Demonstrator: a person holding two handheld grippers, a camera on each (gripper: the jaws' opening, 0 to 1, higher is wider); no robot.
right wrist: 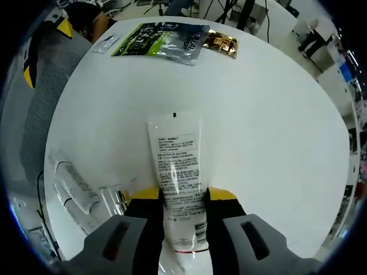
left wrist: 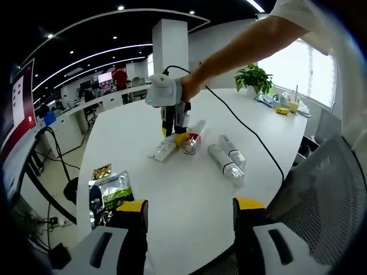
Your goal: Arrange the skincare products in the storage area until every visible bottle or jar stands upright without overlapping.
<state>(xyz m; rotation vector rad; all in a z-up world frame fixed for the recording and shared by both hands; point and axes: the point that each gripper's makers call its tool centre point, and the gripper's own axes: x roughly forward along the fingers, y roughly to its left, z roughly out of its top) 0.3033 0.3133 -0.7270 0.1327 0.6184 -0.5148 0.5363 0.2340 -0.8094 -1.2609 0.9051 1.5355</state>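
Observation:
A white tube [right wrist: 175, 166] with printed text lies flat on the white table [right wrist: 275, 132]. My right gripper [right wrist: 182, 196] is shut on its lower end, yellow-tipped jaws pressed to both sides. From the left gripper view, that right gripper [left wrist: 174, 127] reaches down from a person's hand onto the tube [left wrist: 162, 149]. Beside it lie a bottle with a red label [left wrist: 194, 141] and two clear bottles [left wrist: 225, 162], all on their sides. My left gripper [left wrist: 190, 206] is open over the table's near edge, holding nothing.
A green and black packet [left wrist: 112, 193] and a gold sachet [left wrist: 102, 171] lie at the table's left. A potted plant [left wrist: 253, 77] stands at the far end. A mesh chair [left wrist: 324, 189] is close on the right. A black cable [left wrist: 246, 132] crosses the table.

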